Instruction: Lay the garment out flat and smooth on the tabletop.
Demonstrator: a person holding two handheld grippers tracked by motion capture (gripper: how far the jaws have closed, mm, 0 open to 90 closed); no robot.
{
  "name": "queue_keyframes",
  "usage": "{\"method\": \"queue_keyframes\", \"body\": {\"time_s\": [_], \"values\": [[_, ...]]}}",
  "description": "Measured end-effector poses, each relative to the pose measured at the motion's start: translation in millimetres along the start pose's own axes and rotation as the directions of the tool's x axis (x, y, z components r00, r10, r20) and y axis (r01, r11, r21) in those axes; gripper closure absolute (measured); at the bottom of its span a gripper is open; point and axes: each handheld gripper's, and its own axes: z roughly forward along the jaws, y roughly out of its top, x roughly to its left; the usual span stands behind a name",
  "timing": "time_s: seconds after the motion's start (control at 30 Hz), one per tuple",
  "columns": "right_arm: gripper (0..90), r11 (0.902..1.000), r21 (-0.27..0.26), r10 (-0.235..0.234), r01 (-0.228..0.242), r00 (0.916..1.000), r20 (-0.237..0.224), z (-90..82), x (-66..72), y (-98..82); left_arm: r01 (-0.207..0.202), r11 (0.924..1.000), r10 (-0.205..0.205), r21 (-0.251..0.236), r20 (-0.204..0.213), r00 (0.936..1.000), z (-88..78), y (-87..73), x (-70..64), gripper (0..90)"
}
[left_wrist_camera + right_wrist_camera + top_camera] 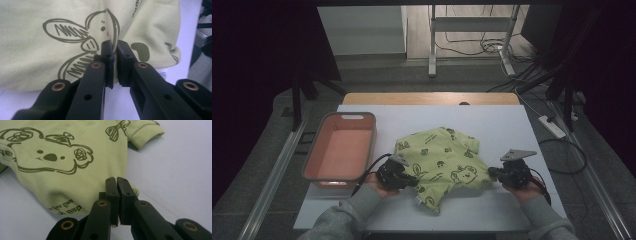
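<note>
A light green child's shirt (442, 157) with dark cartoon prints lies crumpled on the white table top (502, 125). My left gripper (414, 181) sits at the shirt's near-left edge. In the left gripper view its jaws (114, 46) are shut on a raised fold of the shirt (37, 57) beside a bee print. My right gripper (491, 173) is at the shirt's right edge. In the right gripper view its jaws (116, 181) are pressed together on the hem of the shirt (62, 177), below a bear face print. A hand holds each gripper.
A salmon-pink bin (373, 140) stands empty at the table's left, close to my left hand. A wooden strip (432, 98) runs along the far edge. Cables and a power strip (552, 127) lie on the floor to the right.
</note>
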Motion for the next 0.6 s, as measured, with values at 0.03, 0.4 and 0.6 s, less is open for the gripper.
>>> {"method": "queue_keyframes", "body": {"time_s": [0.03, 0.4, 0.6], "values": [[87.9, 1.0, 0.002, -0.002, 0.002, 1.0, 0.0, -1.4, 1.1, -1.4, -0.007, 1.0, 0.007, 0.007, 0.005, 1.0, 1.1, -0.6, -2.4, 85.0], [88.6, 0.998, 0.061, 0.013, -0.012, 0.9998, -0.011, -31.6, 12.7, -32.0, -0.055, 0.9982, 0.052, 0.022, 0.104, 0.9932, 11.8, -5.3, -34.2, 84.9], [87.8, 0.9969, 0.079, 0.005, -0.003, 0.9998, -0.022, -36.3, 15.3, -38.0, -0.077, 0.9935, 0.079, -0.083, 0.021, 0.9966, -7.2, -0.7, -41.2, 68.0]]}}
